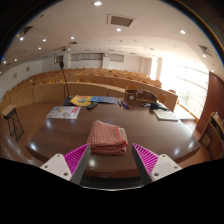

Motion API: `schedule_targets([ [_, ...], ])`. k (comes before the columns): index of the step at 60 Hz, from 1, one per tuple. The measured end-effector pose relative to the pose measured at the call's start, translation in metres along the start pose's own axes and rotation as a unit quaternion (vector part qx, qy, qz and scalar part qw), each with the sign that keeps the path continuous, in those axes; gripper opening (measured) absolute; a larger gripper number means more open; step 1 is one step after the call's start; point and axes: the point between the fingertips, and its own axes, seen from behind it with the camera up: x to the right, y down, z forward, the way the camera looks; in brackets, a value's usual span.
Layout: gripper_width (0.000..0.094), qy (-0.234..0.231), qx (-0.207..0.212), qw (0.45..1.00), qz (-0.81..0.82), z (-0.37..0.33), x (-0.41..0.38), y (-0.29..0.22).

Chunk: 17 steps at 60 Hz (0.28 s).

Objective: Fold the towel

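Gripper view: large hall, dark wooden table [60,135] in front. Folded pink towel [107,136] lies on table, just ahead of gripper [107,158], centred between fingers. Fingers [76,157] spread wide, holding nothing. Papers [64,112] beyond towel.

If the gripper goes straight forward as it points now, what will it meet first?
Most likely the folded towel, which lies on the table just ahead of the open gripper, centred between its fingers. Depth is hard to judge.
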Motion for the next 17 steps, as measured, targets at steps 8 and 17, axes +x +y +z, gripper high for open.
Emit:
schedule_targets([
  [8, 0.0849, 0.007, 0.001, 1.0, 0.006, -0.047, -0.011, 0.013],
  [17, 0.0849, 0.017, 0.01, 1.0, 0.007, -0.077, -0.014, 0.016],
])
